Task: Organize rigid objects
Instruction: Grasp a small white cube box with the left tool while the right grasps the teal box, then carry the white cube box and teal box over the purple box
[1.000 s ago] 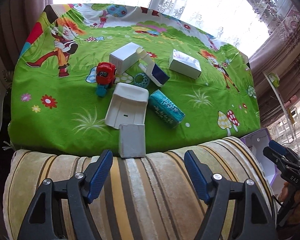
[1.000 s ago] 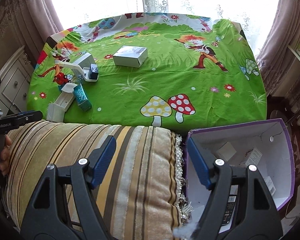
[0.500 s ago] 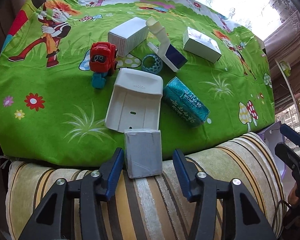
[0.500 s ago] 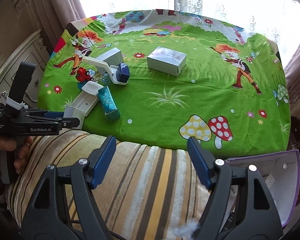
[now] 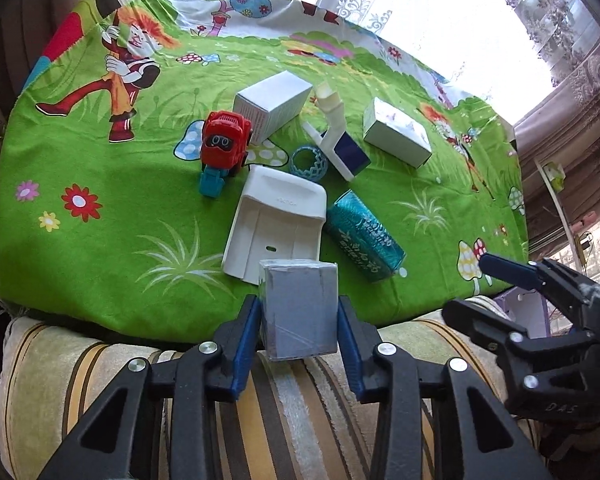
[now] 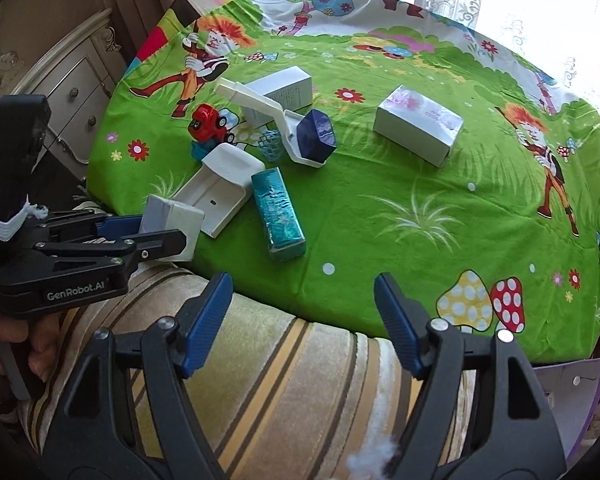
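A small grey box [image 5: 298, 312] lies on the edge between the green cloth and the striped cushion. My left gripper [image 5: 298, 308] straddles it, its jaws closing, the blue pads touching both sides. The right wrist view shows the same left gripper [image 6: 160, 232] around the box [image 6: 172, 216]. My right gripper [image 6: 302, 284] hangs open over the cushion, nothing between its fingers. Behind the box lie a white plastic tray [image 5: 276, 224], a teal box [image 5: 364, 240], a red toy car [image 5: 225, 140] and a blue lattice ring [image 5: 308, 162].
A white carton [image 5: 274, 100], a white stand holding a navy block [image 5: 340, 148] and a silvery box [image 5: 396, 132] sit farther back on the cartoon cloth [image 5: 100, 240]. A purple cardboard box [image 6: 572, 384] stands low at the right. A dresser [image 6: 72, 92] is at the left.
My left gripper moved forward and down over the small grey box and its jaws narrowed onto it. My right gripper swung left, away from the purple box, staying open.
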Available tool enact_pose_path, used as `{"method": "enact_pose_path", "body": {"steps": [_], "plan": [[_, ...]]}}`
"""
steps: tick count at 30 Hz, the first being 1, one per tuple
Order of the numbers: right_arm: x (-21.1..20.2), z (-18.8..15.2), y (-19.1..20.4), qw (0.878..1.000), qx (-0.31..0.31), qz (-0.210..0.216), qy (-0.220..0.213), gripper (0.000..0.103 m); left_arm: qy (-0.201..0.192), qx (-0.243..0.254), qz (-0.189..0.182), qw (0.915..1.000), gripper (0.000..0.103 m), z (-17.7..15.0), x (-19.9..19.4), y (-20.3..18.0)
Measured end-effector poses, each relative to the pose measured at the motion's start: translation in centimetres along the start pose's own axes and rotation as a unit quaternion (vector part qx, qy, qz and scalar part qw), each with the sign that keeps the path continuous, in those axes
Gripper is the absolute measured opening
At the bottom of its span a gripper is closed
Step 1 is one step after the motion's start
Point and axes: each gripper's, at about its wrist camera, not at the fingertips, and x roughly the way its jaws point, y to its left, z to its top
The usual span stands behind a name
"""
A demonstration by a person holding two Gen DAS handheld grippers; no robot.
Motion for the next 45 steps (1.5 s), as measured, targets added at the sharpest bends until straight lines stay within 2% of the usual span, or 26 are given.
{"method": "enact_pose_path", "body": {"steps": [6, 14, 16, 18, 19, 22, 23, 24, 37, 45], "plan": [[2.8, 1.9, 0.9, 0.999, -0.021, 0.005, 0.033, 0.076, -0.027, -0.019, -0.005, 0.9995, 0.039, 0.0, -1.0, 0.7], [6.0, 3.9, 1.8, 0.997, -0.043, 0.005, 0.065, 0.072, -0.031, -0.018, -0.002, 0.9993, 0.039, 0.0, -0.8, 0.5], [6.8, 4.1, 1.8, 0.996, -0.046, 0.002, 0.075, 0.067, -0.031, -0.020, -0.002, 0.9993, 0.039, -0.1, -0.8, 0.7], [7.4, 4.2, 1.7, 0.996, -0.044, 0.000, 0.083, 0.056, -0.031, -0.021, -0.002, 0.9993, 0.039, -0.1, -0.8, 0.7], [7.6, 4.3, 1.6, 0.996, -0.043, -0.001, 0.084, 0.054, -0.031, -0.021, -0.001, 0.9993, 0.039, -0.1, -0.8, 0.7], [7.7, 4.5, 1.6, 0.996, -0.043, 0.002, 0.081, 0.043, -0.033, -0.019, 0.005, 0.9993, 0.039, 0.0, -0.7, 0.5], [7.7, 4.6, 1.6, 0.996, -0.044, 0.002, 0.080, 0.035, -0.033, -0.018, 0.008, 0.9993, 0.039, 0.0, -0.7, 0.4], [7.6, 4.5, 1.7, 0.996, -0.046, 0.002, 0.079, 0.034, -0.034, -0.017, 0.012, 0.9992, 0.039, 0.0, -0.7, 0.4], [3.6, 2.3, 0.2, 1.000, 0.001, -0.003, 0.025, 0.034, -0.048, 0.014, 0.048, 0.9976, 0.039, 0.0, -1.5, -2.0], [0.6, 0.4, -0.9, 1.000, 0.011, -0.025, -0.004, 0.034, -0.052, 0.036, 0.045, 0.9970, 0.039, -0.1, -1.9, -4.5]]}}
